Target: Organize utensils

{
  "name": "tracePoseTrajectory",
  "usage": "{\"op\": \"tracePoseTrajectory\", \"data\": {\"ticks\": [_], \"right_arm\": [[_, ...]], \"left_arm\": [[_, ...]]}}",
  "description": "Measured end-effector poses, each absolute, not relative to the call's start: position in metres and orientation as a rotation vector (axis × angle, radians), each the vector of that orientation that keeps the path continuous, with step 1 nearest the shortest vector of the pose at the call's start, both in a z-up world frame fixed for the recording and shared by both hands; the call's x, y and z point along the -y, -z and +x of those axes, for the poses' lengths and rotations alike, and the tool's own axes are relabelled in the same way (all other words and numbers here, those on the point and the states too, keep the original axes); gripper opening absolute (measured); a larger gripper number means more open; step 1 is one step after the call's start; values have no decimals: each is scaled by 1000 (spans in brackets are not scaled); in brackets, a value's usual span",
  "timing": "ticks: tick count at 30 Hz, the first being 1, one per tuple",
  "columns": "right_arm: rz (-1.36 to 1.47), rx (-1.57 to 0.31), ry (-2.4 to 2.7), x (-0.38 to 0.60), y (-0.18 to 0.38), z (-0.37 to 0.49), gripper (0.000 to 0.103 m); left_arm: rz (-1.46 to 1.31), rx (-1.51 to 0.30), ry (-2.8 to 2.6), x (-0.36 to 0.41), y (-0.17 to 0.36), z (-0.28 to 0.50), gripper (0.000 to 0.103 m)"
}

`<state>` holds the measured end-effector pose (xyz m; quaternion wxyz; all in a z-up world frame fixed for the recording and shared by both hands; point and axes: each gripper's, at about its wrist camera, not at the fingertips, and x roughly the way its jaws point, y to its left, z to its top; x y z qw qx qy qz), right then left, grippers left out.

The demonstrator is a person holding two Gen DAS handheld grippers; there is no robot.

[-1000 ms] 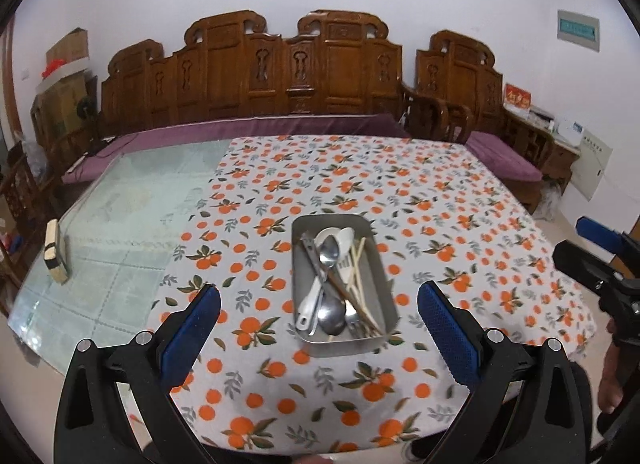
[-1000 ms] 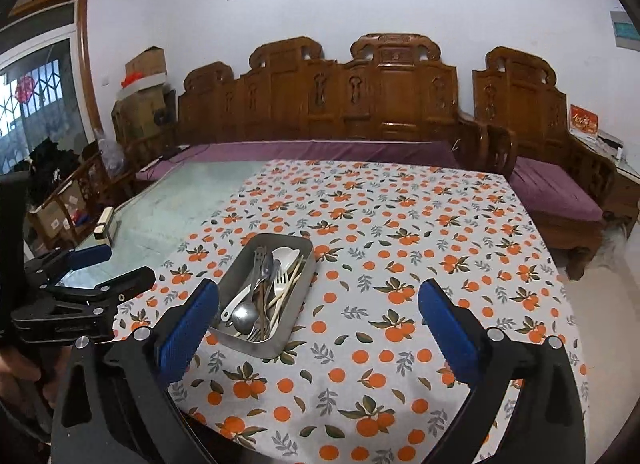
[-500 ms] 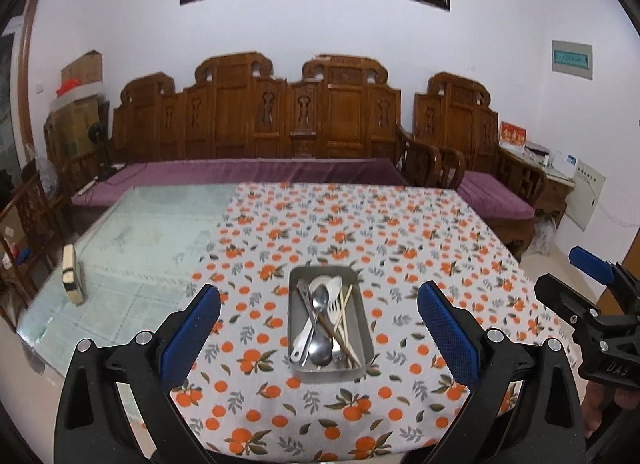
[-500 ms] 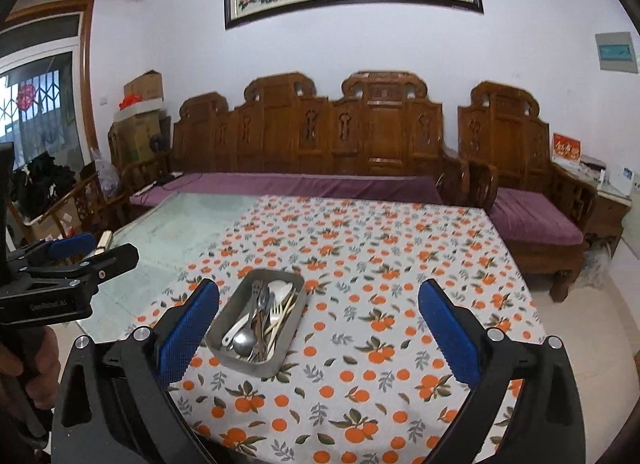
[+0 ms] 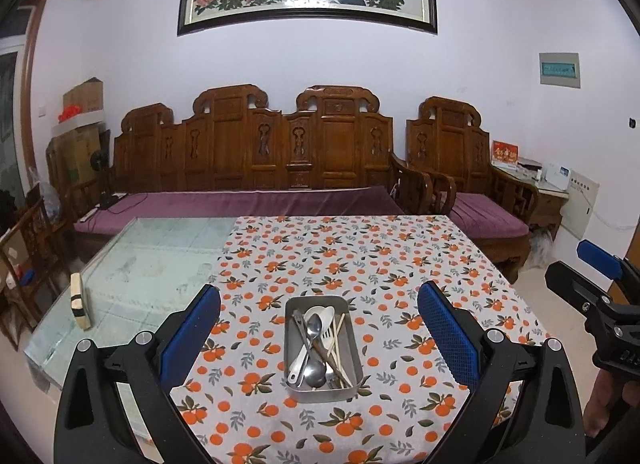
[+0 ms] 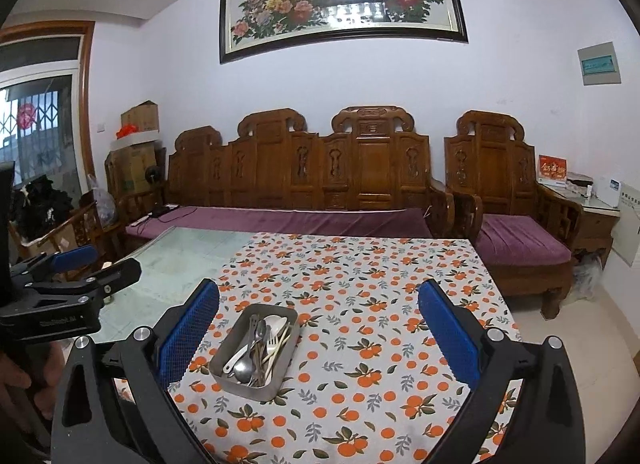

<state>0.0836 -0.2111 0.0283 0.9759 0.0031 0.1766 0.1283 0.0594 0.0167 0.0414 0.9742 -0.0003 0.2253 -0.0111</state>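
Observation:
A rectangular metal tray point(image 5: 294, 386) point(image 6: 224, 378) sits on the orange-patterned tablecloth point(image 5: 360, 264) point(image 6: 360, 284) near the table's front. In it lies a jumble of utensils point(image 5: 320, 344) point(image 6: 260, 348): metal spoons, a white spoon, a white fork and chopsticks. My left gripper point(image 5: 319, 320) hangs open above and short of the tray, holding nothing. Held further back and to the right of the tray, my right gripper point(image 6: 319, 318) is open too and empty. Each gripper shows at the edge of the other's view, the right gripper point(image 5: 600, 272) and the left gripper point(image 6: 76, 268).
Bare glass table top point(image 5: 152, 264) lies left of the cloth, with a small block point(image 5: 80, 302) near its edge. A carved wooden bench point(image 5: 280, 151) with purple cushions and a matching chair point(image 5: 460, 159) stand behind the table. Boxes point(image 5: 80, 119) are stacked at far left.
Both grippers have pulled back and tilted upward over the second, so the tray looks smaller and the wall painting has come into view. Both stay open.

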Motion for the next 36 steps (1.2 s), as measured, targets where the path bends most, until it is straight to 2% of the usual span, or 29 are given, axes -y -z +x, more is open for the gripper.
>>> {"op": "tracePoseTrajectory", "data": {"ticks": [36], "right_arm": [[21, -357, -249, 210, -28, 82, 100]], "left_arm": [[12, -447, 27, -12, -44, 49, 95]]}}
